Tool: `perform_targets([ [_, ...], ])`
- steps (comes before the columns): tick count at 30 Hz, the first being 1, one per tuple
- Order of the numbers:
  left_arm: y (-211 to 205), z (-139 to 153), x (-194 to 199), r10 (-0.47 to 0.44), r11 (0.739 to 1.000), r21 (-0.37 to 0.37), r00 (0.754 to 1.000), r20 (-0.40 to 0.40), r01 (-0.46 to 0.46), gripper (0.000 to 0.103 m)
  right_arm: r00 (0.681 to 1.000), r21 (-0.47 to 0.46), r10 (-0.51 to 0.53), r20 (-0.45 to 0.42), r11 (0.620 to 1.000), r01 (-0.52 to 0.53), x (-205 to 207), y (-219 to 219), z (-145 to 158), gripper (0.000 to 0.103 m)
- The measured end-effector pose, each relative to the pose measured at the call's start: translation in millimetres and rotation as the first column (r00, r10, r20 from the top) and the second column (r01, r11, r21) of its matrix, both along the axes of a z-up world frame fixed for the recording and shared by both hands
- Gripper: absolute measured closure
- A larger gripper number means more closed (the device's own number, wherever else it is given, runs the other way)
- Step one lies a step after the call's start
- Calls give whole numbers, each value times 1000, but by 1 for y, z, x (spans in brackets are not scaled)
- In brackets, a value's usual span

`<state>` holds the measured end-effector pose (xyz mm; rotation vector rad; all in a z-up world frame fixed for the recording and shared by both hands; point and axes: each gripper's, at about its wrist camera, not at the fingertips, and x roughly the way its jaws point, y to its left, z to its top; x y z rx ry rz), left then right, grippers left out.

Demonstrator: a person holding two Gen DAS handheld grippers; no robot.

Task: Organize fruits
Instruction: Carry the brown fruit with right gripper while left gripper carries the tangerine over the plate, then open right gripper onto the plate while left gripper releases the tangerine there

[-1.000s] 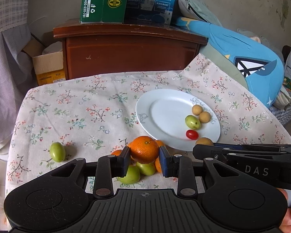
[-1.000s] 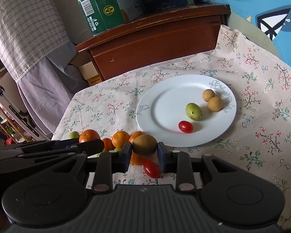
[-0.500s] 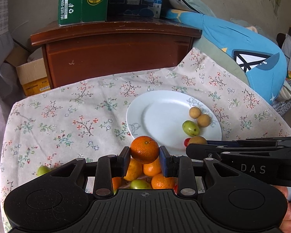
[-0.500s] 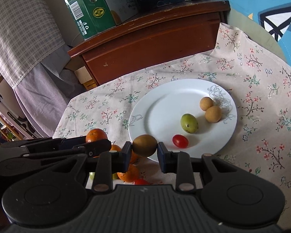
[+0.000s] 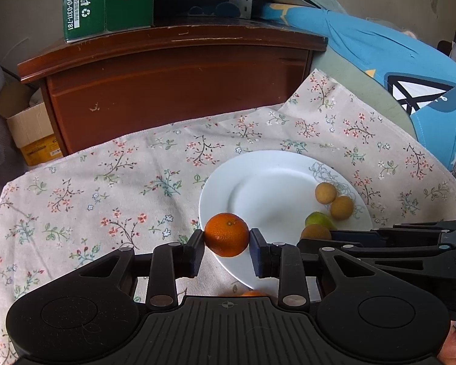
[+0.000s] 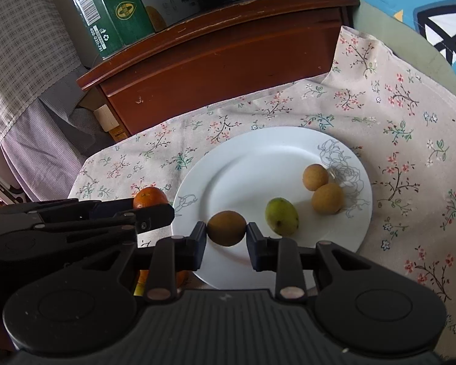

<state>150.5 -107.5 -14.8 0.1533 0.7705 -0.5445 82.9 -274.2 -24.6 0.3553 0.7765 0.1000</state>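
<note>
Risk first: both loads are round and pinched only at their sides, so either can roll off the white plate (image 6: 343, 237) once let go. The left gripper (image 5: 227, 245) is clenched on a small orange (image 5: 226, 234), held over the plate's near-left rim; a release there likely sends it off the lip onto the floral tablecloth (image 5: 106, 188). The right gripper (image 6: 226, 238) is clamped on a brownish round fruit (image 6: 226, 228) above the plate's near part, just beside the green fruit (image 6: 281, 216); a drop could knock that one toward the two tan round fruits (image 6: 320, 187), which touch each other near the far-right rim. Second risk is gripper-to-gripper contact: the two tools sit side by side and close (the left one's finger nearly meets the plate's left rim in the right wrist view). Open room: the plate's centre and far-left half are bare, so both fruits should go further in. More fruit lies on the cloth under the grippers, mostly hidden. The cloth ends at a wooden cabinet (image 5: 179, 91) behind.
</note>
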Motion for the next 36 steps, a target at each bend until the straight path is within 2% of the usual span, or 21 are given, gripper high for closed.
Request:
perform_targets([
  [17,-18,-12,32,-10,1000,-5,1000,-13,10,71,999,9,-41,15,999,41,25,-13,-3,72],
  [19,-16,-10,32,-5,1000,-15,1000,-15,5,67,999,20,-50,12,999,50,25,-15,-3,72],
  [21,-13,-5,31,14,1000,-12,1000,-3,-15,51,998,28,-60,14,998,60,25,-18,-1,71],
  [24,-7,7,30,35,999,-31,999,30,-34,40,997,43,-68,26,997,67,24,-20,4,70],
  [28,5,23,28,69,996,-51,997,33,-67,25,998,52,-52,32,997,50,23,-17,9,69],
  [29,9,26,26,71,996,-62,997,32,-69,22,999,48,-41,33,998,39,21,-15,10,66],
  [36,28,39,9,83,996,-43,996,28,-82,21,997,-24,45,55,999,-44,3,6,20,64],
])
